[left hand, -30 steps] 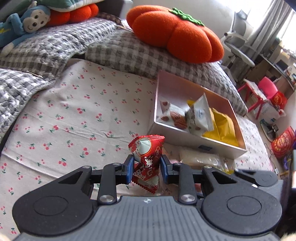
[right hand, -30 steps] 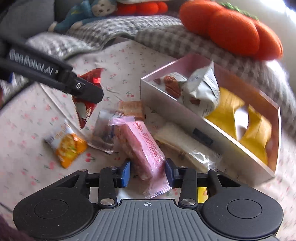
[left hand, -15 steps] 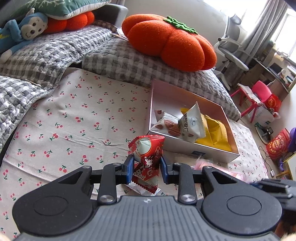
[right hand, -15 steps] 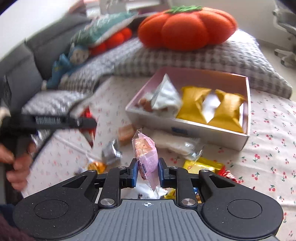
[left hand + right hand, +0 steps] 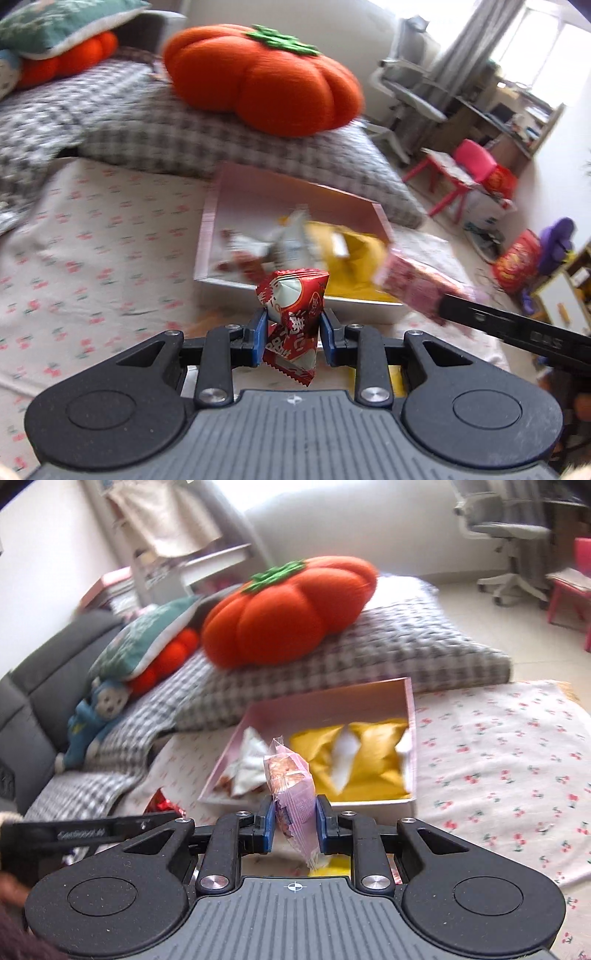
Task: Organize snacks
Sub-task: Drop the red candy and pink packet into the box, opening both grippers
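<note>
1. The left gripper (image 5: 291, 334) is gripping a red-and-white crinkled foil snack packet (image 5: 293, 321) between its 2 blue-padded fingers (image 5: 260, 334), which are pressing against both sides of the packet; the packet is standing upright, its sealed top rising above the fingertips.
2. The right gripper (image 5: 294, 825) is pinching a pink plastic-wrapped biscuit pack (image 5: 293, 797) between its 2 blue pads (image 5: 320, 823), the pack standing on end with its clear crimped top pointing up.
3. Directly ahead of both grippers, a shallow pink rectangular cardboard box (image 5: 412, 716) is sitting on a white cloth printed with small red cherries (image 5: 498, 760).
4. Inside the box, 2 yellow foil bags (image 5: 373, 764) are filling the half ahead and right of the right gripper, and white packets with nut pictures (image 5: 245, 768) are lying in the half ahead and left of it.
5. In the left wrist view, the pink pack is hanging to the right of the left gripper, over the box's near right corner, though blur is making the exact overlap hard to judge.
6. In the right wrist view, the left gripper's black finger is reaching in from the left, with red foil showing just beyond it.
7. Beyond the box, a big orange plush pumpkin cushion (image 5: 258, 79) is resting on a grey-and-white checked pillow (image 5: 388, 642).
</note>
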Motion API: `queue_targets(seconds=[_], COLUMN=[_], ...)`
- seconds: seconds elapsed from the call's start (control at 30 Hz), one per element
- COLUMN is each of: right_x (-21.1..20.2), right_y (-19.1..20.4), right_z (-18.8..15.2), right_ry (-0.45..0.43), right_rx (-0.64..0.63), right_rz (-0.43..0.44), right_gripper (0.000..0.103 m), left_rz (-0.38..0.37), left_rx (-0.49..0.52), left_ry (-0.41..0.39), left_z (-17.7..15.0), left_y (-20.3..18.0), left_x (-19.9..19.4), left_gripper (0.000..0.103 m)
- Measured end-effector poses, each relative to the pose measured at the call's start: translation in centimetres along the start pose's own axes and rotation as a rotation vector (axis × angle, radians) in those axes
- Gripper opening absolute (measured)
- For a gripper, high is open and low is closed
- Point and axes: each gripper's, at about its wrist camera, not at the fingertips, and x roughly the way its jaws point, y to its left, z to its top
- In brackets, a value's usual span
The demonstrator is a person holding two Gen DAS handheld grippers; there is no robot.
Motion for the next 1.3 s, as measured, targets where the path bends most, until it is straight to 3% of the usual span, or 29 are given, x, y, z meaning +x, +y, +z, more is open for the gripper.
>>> queue_targets(seconds=[0.13,0.23,0.4,0.53,0.6,0.7,0.83,0.87,0.93,1.0,1.17,1.3], right_x=[0.5,1.2,3.0,5.3,6.1,6.1,6.5,6.6,6.4,5.1,0.7,0.1], right_y=[-1.2,-1.7,-2.6,-2.8,-2.3,-1.3,-1.4,-1.4,-1.1,-1.0,-2.4,-2.7], right_z=[0.7,1.0,1.6,1.4,1.3,1.8,2.3,2.4,2.5,2.9,3.4,2.5], right_ry=[-0.031,-0.038,-0.037,0.005,0.021,-0.019,-0.058,-0.054,-0.037,-0.061,-0.159,-0.13], right_rx=[0.062,0.095,0.152,0.172,0.16,0.141,0.164,0.163,0.151,0.135,0.228,0.252], right_rz=[-0.044,-0.068,-0.105,-0.12,-0.125,-0.119,-0.11,-0.116,-0.138,-0.121,-0.098,-0.077], right_gripper=[0.021,0.021,0.021,0.021,0.021,0.021,0.025,0.026,0.026,0.026,0.048,0.048], left_rz=[-0.061,-0.064,-0.025,-0.03,-0.02,0.004,-0.012,-0.017,-0.013,0.003,0.092,0.129], left_rx=[0.043,0.071,0.02,-0.04,-0.016,0.031,0.014,0.02,0.034,0.065,0.143,0.102], left_ry=[0.042,0.053,0.088,0.067,0.035,0.02,0.021,0.021,0.021,-0.009,-0.059,-0.034], left_z=[1.1,2.5,4.2,5.4,5.9,5.7,5.5,5.6,5.7,6.0,5.7,5.6], left_y=[-2.1,-2.5,-1.0,0.3,0.0,-0.7,-0.9,-1.0,-1.2,-1.5,-1.3,-0.4], left_x=[2.3,4.1,7.4,9.0,9.3,10.0,9.7,9.4,8.5,7.7,5.5,5.1], left_gripper=[0.027,0.027,0.027,0.026,0.026,0.026,0.027,0.03,0.055,0.064,0.074,0.075])
